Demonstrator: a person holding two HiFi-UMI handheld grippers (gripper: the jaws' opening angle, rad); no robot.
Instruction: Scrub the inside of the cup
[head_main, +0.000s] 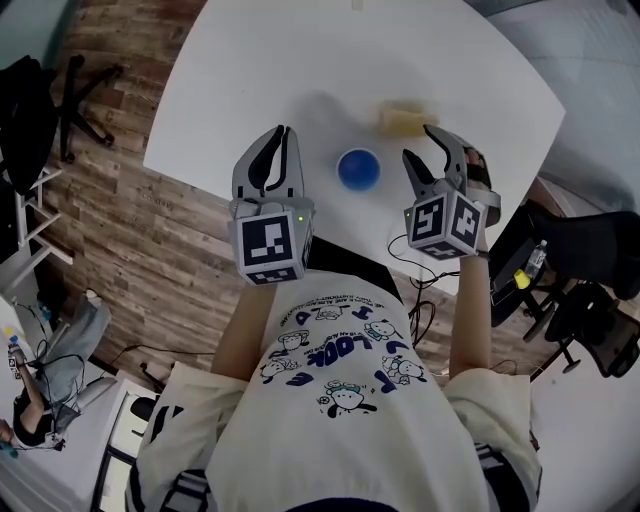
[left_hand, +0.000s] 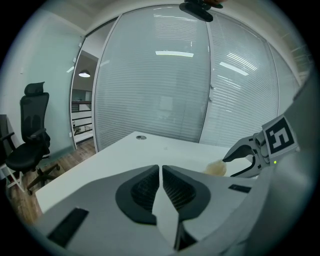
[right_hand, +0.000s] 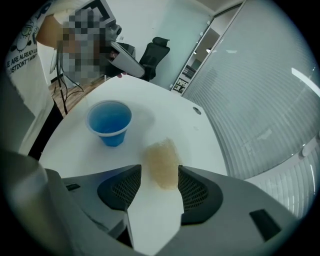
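- left claw (head_main: 282, 135): left of the cup and clear of it, over the near edge of the white counter (head_main: 300, 60). in the left gripper view its two ribbed pads (left_hand: 145, 187) meet at the tips with only a thin seam between them, and nothing is caught there, so this claw (left_hand: 161, 169) is closed and empty.
- cup (head_main: 358, 168): the task's thing, small and bright blue, standing upright on the counter with its round mouth facing up. from the right gripper view the cup (right_hand: 109, 121) tapers to a narrower base and has a thin rolled rim. its inside is the same blue as its outside. whether any liquid sits in it cannot be told. nothing touches it.
- sponge (head_main: 405, 118): right of the cup and a little beyond it, lying flat on the counter. it is pale yellow with a coarse, fuzzy texture, an oblong pad apart from the cup.
- right claw (head_main: 420, 142): right of the cup, tips angled down at the sponge. in the right gripper view this claw (right_hand: 159, 171) has its jaws spread wide, and the sponge (right_hand: 161, 162) lies in the gap, closer to the right-hand pad. neither pad squeezes it, so nothing is gripped.
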